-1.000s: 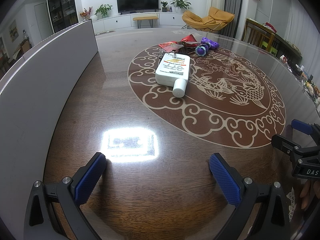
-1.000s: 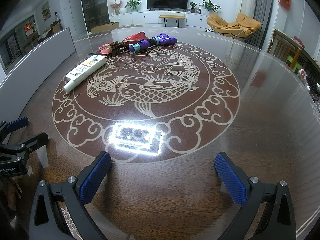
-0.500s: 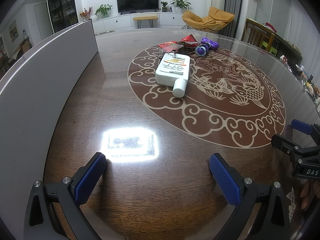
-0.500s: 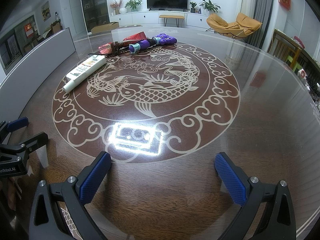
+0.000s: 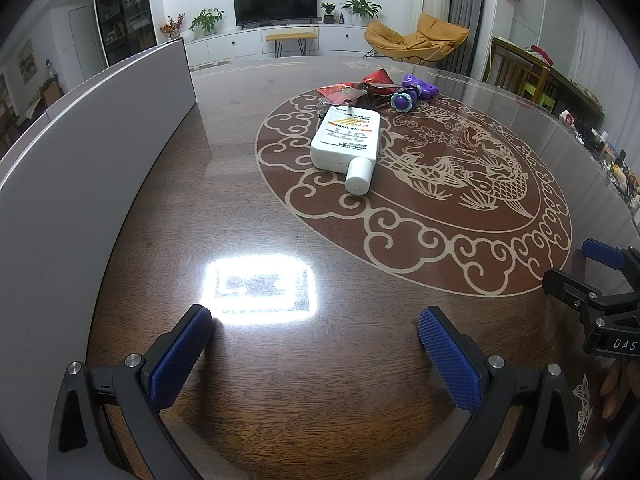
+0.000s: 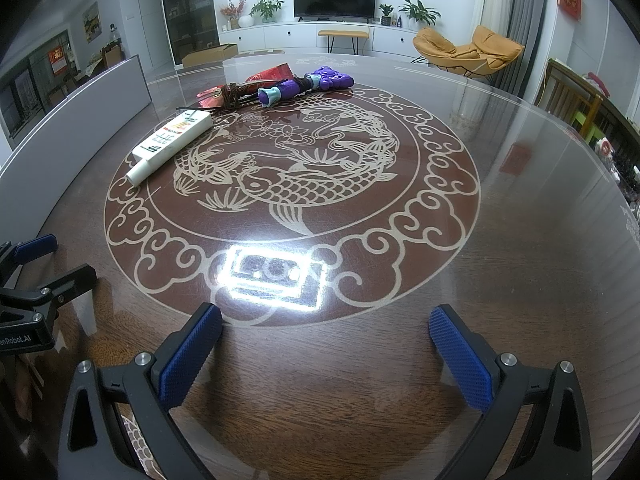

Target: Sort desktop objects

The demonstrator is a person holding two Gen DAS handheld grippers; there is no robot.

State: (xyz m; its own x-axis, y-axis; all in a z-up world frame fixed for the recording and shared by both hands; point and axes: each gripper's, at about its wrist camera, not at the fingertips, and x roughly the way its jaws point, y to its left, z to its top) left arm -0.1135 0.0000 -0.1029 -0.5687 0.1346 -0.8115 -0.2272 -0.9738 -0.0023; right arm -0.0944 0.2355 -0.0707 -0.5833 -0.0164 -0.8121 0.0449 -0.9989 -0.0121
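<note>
Hovering low over the near edge of the table (image 5: 248, 420), the left gripper (image 5: 316, 340) has its blue pads spread wide, with nothing between them. The right gripper (image 6: 326, 338) hangs just beside it, jaws equally wide and bare. Well ahead of both, a white bottle (image 5: 346, 139) lies flat on the fish medallion (image 6: 296, 184), cap towards the grippers. Just behind it sits a small heap: a purple toy (image 6: 304, 82), red packets (image 6: 270, 73) and a brown cord (image 6: 233, 94), touching one another. A grey panel (image 5: 80, 152) stands along the table's left side.
</note>
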